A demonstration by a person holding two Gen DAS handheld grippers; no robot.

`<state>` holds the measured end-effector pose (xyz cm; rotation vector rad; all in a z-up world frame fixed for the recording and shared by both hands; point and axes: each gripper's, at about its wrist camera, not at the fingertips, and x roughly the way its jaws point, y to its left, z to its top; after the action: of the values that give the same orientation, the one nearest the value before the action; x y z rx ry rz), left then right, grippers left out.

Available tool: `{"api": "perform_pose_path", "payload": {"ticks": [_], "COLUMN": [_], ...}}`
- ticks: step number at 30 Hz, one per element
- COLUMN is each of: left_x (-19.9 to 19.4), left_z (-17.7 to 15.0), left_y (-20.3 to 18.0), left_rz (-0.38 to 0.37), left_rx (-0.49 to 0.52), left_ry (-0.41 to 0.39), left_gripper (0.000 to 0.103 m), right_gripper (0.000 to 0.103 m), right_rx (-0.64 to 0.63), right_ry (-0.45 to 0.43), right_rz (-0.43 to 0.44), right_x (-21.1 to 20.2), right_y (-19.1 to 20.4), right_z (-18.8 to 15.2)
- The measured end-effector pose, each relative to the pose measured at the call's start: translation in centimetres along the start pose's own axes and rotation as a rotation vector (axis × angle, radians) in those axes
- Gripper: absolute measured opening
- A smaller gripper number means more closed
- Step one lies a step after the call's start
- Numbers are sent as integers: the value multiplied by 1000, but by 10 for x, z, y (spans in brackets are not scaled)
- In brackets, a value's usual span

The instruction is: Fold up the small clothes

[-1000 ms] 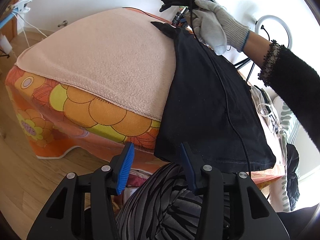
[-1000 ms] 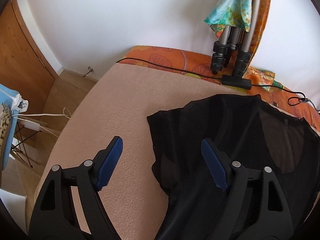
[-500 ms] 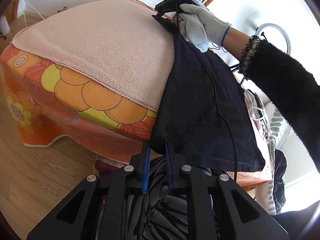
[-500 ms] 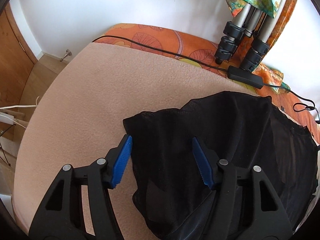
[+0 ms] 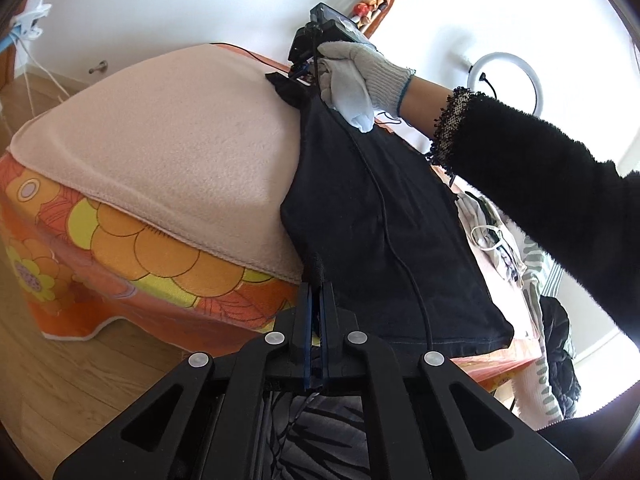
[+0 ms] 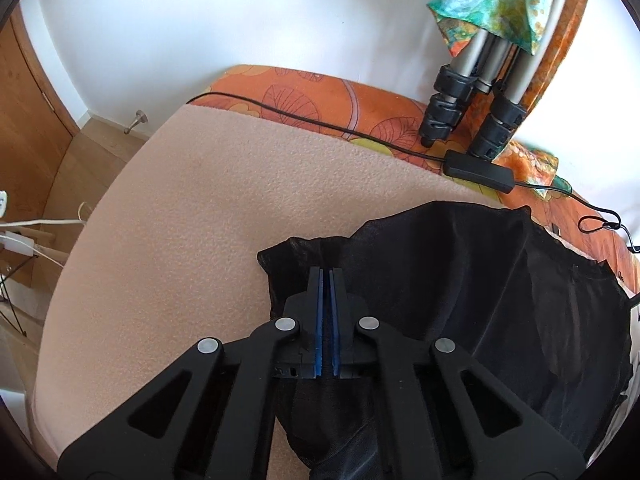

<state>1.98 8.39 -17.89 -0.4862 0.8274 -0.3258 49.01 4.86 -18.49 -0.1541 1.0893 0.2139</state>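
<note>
A black garment point(image 5: 384, 216) lies spread on the right part of a pink blanket point(image 5: 168, 148) and hangs over the table's near edge. My left gripper point(image 5: 317, 286) is shut on its near left hem corner at that edge. My right gripper point(image 6: 325, 270) is shut on the sheer far left corner of the black garment point(image 6: 460, 280). In the left wrist view the right gripper point(image 5: 304, 70) sits at the far end, held by a gloved hand point(image 5: 356, 76).
An orange floral cloth point(image 5: 120, 252) covers the table under the blanket. Tripod legs point(image 6: 472, 108), a black adapter point(image 6: 478, 170) and its cable lie at the far edge. A pile of other clothes point(image 5: 500, 240) is at the right. Wooden floor point(image 5: 60, 380) is at the left.
Both grippers went from wide open to shut. The left closed on the near hem corner, the right on the far corner of the black garment.
</note>
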Motion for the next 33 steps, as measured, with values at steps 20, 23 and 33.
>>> {"api": "perform_pose_path", "payload": {"ticks": [20,23,33], "left_x": [4,5,6], "left_z": [-1,0,0], "left_y": [-19,-19,-28], "left_rz": [-18,-23,-29], "left_rx": [78,80,124], "left_ry": [-1,-1,1], "left_gripper": [2,2,1], "right_gripper": [54,54,3], "right_rx": [8,-13,-50], "right_ry": [-11,19,16], "right_rz": [162,122,55], "right_x": [-1,15,28], "right_y": [-6,7,4], "right_z": [8,9,4]}}
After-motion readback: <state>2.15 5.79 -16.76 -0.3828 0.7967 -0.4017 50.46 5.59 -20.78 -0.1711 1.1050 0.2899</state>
